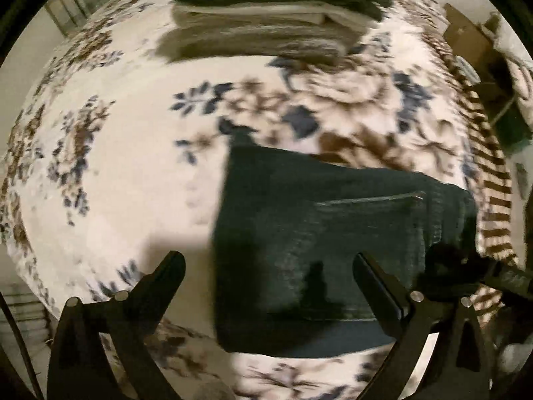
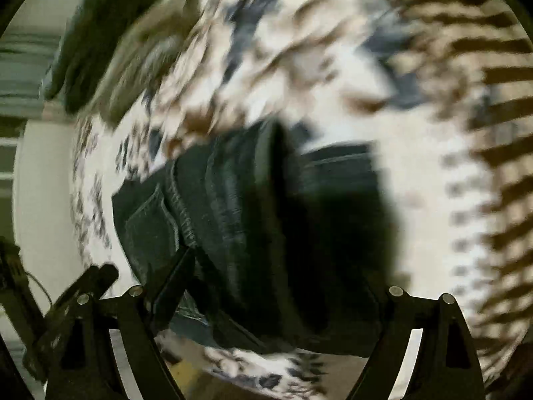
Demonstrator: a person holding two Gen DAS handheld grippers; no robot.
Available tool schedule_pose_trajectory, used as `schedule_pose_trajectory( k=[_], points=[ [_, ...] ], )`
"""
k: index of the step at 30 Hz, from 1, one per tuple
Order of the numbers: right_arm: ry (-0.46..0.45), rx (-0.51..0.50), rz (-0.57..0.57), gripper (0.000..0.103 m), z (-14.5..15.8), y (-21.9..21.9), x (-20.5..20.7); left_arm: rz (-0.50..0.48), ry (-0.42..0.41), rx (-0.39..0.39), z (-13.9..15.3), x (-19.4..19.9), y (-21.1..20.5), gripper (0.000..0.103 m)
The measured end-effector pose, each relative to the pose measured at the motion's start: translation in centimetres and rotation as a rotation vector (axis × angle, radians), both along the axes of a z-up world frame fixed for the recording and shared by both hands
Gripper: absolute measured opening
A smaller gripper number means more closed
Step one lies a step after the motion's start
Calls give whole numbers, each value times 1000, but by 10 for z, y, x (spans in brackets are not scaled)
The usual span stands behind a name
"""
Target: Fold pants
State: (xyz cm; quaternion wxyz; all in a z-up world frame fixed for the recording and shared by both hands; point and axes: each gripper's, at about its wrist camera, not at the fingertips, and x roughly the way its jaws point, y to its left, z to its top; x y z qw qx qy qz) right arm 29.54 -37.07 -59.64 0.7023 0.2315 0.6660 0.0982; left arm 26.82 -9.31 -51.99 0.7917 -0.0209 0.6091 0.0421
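Dark denim pants (image 1: 316,233) lie folded into a block on the floral blanket, with a pocket seam showing. My left gripper (image 1: 266,260) hovers over their near left part, jaws spread wide and gripping nothing. A dark blurred shape at the pants' right edge may be the other gripper. In the right wrist view the pants (image 2: 233,216) bulge up as a thick fold between the jaws of my right gripper (image 2: 273,256). Its left finger (image 2: 180,273) lies against the denim. Its right finger is lost in the dark cloth. The jaws stand apart, and the view is blurred.
A stack of folded clothes (image 1: 266,16) sits at the far side of the bed, also at the upper left in the right wrist view (image 2: 110,43). The floral blanket (image 1: 116,166) has a brown striped border (image 1: 489,166) on the right. Cardboard boxes (image 1: 466,33) stand beyond it.
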Motion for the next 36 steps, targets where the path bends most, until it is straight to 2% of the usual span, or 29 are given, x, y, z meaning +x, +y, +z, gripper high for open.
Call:
schedule_pose_trajectory(
  k=[1, 2, 6, 8, 11, 13, 16, 18, 19, 20, 22, 23, 24, 27, 30, 31, 33, 35, 36],
  points=[
    [-27, -43, 40, 29, 2, 9, -2, 5, -2, 7, 1, 0, 5, 102],
    [-50, -128, 69, 20, 8, 17, -4, 9, -7, 13, 1, 0, 8, 102],
    [-118, -177, 32, 10, 42, 11, -19, 6, -17, 10, 5, 1, 12, 103],
    [-120, -158, -38, 9, 59, -7, -23, -1, -26, 10, 9, 2, 12, 102],
    [-133, -210, -111, 9, 74, -48, -33, -9, -26, -7, 10, 4, 11, 102],
    [-85, -197, -176, 9, 63, -83, -37, -12, -19, -24, 7, 6, 8, 103],
    [-27, -226, -169, 9, 36, -107, -36, -25, -6, -59, 0, 9, 1, 102],
    [23, -188, -166, 20, 15, -110, -31, -32, 17, -105, -11, 13, -4, 102],
    [48, -164, -179, 37, 7, -115, -30, -36, 30, -127, -17, 14, -7, 102],
    [56, -151, -207, 48, 6, -121, -31, -37, 48, -156, -24, 16, -8, 103],
    [32, -96, -290, 52, 13, -135, -42, -29, 93, -204, -41, 18, -9, 103],
    [25, -65, -333, 61, 18, -141, -50, -21, 111, -229, -49, 19, -8, 103],
    [22, -24, -372, 65, 22, -147, -60, -4, 131, -260, -57, 19, -4, 103],
    [54, 79, -460, 67, 18, -155, -90, 44, 147, -332, -67, 15, 6, 103],
    [113, 210, -522, 67, -5, -148, -116, 74, 153, -386, -73, 10, 13, 103],
    [127, 225, -533, 67, -13, -142, -122, 74, 153, -392, -73, 8, 14, 103],
    [110, 287, -571, 67, -25, -137, -125, 50, 149, -376, -73, 6, 11, 103],
    [49, 337, -639, 66, -32, -133, -123, 23, 143, -361, -73, 6, 10, 103],
    [33, 329, -655, 62, -33, -133, -122, 12, 139, -354, -72, 6, 9, 103]
  ],
)
